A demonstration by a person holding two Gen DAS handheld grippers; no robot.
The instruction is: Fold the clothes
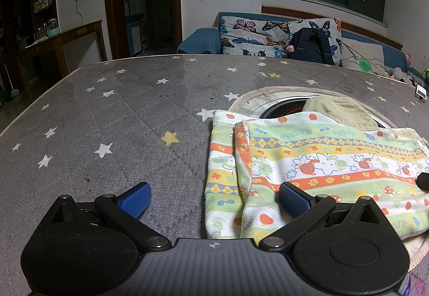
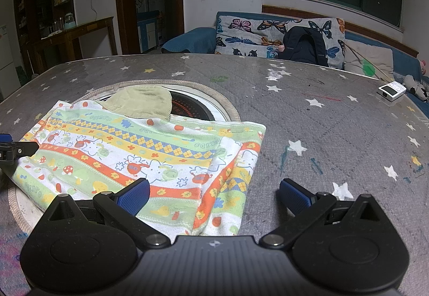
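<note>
A striped cartoon-print garment lies flat and folded on the grey star-patterned table cover; it also shows in the right wrist view. A beige knitted garment lies behind it, over the round hole; it shows in the right wrist view too. My left gripper is open at the garment's left edge, its right fingertip over the cloth. My right gripper is open at the garment's right edge, its left fingertip over the cloth. The left gripper's tip shows in the right view.
A round rimmed opening with a dark heater sits in the table under the clothes. A small white device lies at the table's far right. A sofa with butterfly cushions and a dark backpack stands behind the table.
</note>
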